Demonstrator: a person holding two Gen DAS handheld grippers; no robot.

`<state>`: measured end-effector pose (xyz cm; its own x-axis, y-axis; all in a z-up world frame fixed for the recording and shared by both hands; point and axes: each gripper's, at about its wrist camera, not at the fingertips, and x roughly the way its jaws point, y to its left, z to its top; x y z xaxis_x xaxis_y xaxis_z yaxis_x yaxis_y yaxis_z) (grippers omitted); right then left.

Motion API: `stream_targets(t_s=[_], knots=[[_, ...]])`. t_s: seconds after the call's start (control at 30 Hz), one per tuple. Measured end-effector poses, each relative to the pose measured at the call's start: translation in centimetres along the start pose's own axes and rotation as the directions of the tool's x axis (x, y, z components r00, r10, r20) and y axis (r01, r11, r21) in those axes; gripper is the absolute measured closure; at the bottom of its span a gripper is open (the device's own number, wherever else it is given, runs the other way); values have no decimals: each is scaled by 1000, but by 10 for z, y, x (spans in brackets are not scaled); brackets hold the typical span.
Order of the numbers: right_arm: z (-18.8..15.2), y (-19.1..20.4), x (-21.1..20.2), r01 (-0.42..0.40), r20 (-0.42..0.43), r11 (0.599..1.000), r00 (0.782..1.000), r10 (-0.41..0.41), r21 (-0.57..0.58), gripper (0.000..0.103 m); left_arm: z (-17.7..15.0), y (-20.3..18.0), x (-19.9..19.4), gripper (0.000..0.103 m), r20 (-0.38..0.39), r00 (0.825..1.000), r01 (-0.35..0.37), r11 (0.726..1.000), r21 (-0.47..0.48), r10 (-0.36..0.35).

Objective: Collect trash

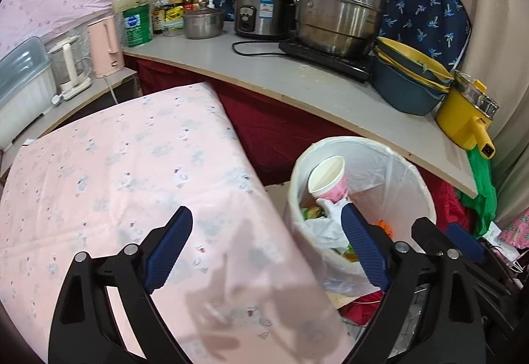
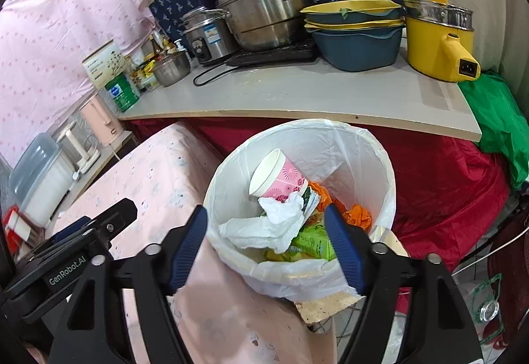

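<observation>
A white trash bin (image 2: pixel 380 165) with a thin plastic liner stands below the shelf edge. Inside lie a pink-and-white paper cup (image 2: pixel 277 179), a crumpled white tissue (image 2: pixel 277 225), green wrappers (image 2: pixel 310 245) and orange scraps (image 2: pixel 357 212). My right gripper (image 2: pixel 264 235) hangs over the bin's near rim, open, with nothing pressed between its blue pads. My left gripper (image 1: pixel 267 238) is open too, spanning the pink cloth-covered table (image 1: pixel 115 182) and the bin's (image 1: pixel 406 185) left side; it holds nothing. The cup (image 1: pixel 327 179) shows in that view as well.
A grey shelf (image 1: pixel 297 79) behind the bin carries a steel steamer pot (image 1: pixel 340 17), a rice cooker (image 1: pixel 258 10), stacked blue-and-yellow basins (image 1: pixel 406 79), a yellow electric pot (image 1: pixel 463 112), bottles and a green can (image 1: pixel 137 26). Red cloth (image 2: pixel 446 172) hangs beneath; a green bag (image 2: pixel 499 122) sits to the right.
</observation>
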<state>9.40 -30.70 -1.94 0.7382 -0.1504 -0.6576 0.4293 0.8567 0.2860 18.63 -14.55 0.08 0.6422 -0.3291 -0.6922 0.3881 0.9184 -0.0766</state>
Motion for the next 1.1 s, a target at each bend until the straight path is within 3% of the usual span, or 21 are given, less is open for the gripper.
stream_targets(t_s=[0.13,0.47,0.53,1.1], knots=[[-9,12,-8,22,0,998,1000,-22,-59,20,-8,10,-6,16,-1,999,-38,999,6,38],[-25,20,-18,47,-33,991,998,-51,-125,16,-30,19,-20,11,-9,996,-84,996,30,84],[-29,19,-21,46,-37,990,998,-52,-130,6,-34,21,-22,11,-17,996,-91,996,21,92],[-56,11,-44,57,-52,983,996,-67,-176,6,-73,19,-42,10,-13,989,-144,988,54,145]])
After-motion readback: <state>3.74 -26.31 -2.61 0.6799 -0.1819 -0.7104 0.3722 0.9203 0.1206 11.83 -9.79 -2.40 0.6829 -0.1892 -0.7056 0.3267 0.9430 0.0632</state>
